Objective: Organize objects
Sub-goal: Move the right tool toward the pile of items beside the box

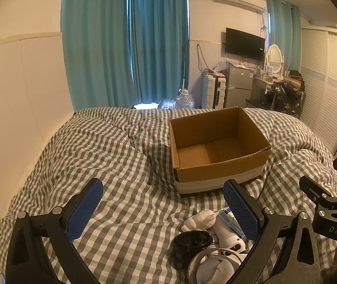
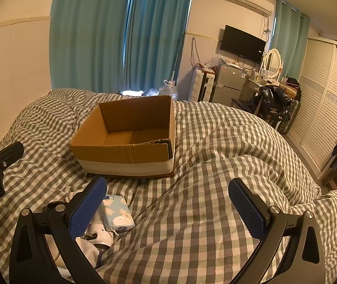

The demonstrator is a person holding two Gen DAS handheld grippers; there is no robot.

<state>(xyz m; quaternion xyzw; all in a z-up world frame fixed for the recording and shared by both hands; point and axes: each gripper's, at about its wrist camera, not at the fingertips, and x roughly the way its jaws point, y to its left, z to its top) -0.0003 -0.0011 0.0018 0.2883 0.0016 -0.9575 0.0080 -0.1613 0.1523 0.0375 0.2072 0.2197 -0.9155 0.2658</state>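
An open, empty cardboard box (image 1: 218, 165) stands on the checked bed cover; it also shows in the right wrist view (image 2: 125, 151). A small pile lies near me: a black cup (image 1: 191, 242), a white figurine (image 1: 200, 220), a white bottle (image 1: 227, 236), a grey-white cloth (image 1: 213, 269). A light blue tissue pack (image 2: 117, 213) lies beside a white gadget (image 2: 101, 233). My left gripper (image 1: 165, 213) is open and empty, left of the pile. My right gripper (image 2: 168, 209) is open and empty, right of the pack.
The bed cover (image 2: 216, 165) is rumpled with folds. A white wall (image 1: 21, 108) runs along the bed's left side. Beyond the bed are teal curtains (image 1: 125, 47), a water jug (image 1: 184, 99), a small fridge (image 1: 238, 87) and a louvred wardrobe (image 2: 322, 99).
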